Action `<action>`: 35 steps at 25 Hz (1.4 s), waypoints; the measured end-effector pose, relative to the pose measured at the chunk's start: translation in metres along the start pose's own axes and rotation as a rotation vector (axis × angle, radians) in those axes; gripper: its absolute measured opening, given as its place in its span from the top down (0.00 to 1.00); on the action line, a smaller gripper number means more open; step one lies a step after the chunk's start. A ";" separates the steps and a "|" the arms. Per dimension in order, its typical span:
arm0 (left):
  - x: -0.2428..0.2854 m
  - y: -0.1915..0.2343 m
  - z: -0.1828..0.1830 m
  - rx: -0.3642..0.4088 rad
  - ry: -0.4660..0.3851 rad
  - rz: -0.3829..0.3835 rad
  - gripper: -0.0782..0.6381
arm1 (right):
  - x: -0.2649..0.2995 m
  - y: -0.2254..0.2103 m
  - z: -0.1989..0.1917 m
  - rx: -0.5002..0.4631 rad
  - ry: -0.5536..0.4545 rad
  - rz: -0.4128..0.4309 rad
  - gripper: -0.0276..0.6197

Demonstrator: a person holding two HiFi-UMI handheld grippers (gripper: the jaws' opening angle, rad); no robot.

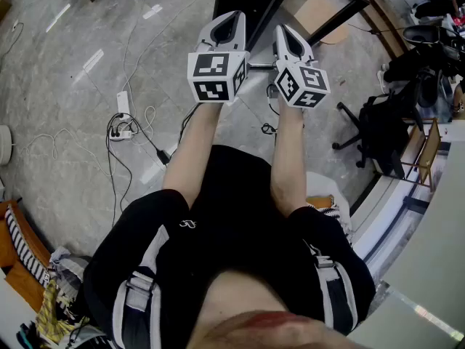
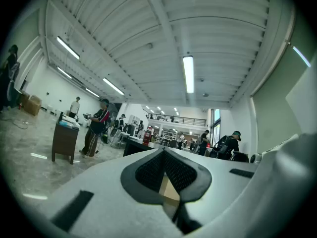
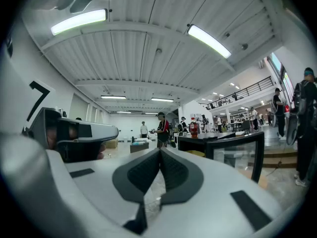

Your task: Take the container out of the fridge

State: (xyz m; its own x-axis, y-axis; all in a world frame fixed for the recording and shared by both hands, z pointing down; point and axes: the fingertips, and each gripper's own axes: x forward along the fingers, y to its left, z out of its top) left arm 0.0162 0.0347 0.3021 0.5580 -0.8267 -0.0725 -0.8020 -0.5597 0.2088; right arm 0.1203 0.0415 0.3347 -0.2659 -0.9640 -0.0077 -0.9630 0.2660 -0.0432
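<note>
Step in hand: approach not yet begun. The left gripper (image 1: 227, 22) and right gripper (image 1: 288, 36) sit side by side at top centre, fingers together on each, nothing between them. No view shows the fridge or the container. The next move probably calls for locating the fridge, then parting the fingers.

**Cables and furniture on a marble floor**

A white power strip (image 1: 123, 106) with tangled black and white cables (image 1: 134, 133) lies on the grey marble-patterned floor (image 1: 65, 64). A black-framed glass table (image 1: 251, 2) stands at the floor's far edge, with a brown cardboard sheet (image 1: 320, 9) showing inside its frame. A black wheeled office chair (image 1: 367, 133) stands to the right. A long ceiling strip light (image 2: 188, 73) glows above a dark wooden cabinet (image 2: 64, 142).
</note>
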 end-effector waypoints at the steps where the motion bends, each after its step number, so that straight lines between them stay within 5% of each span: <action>1: 0.000 0.001 0.000 0.003 0.003 -0.001 0.88 | 0.000 0.001 -0.001 0.000 0.005 -0.010 0.94; 20: 0.019 0.049 -0.017 -0.023 0.048 0.034 0.88 | 0.033 -0.012 -0.019 0.089 -0.004 -0.054 0.94; 35: 0.140 0.120 -0.057 -0.030 0.148 0.061 0.88 | 0.170 -0.068 -0.039 0.120 0.027 -0.060 0.94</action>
State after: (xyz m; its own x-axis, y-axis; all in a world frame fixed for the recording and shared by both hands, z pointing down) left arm 0.0104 -0.1451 0.3724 0.5353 -0.8404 0.0850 -0.8301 -0.5047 0.2373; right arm 0.1390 -0.1403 0.3752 -0.2105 -0.9773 0.0251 -0.9655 0.2037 -0.1622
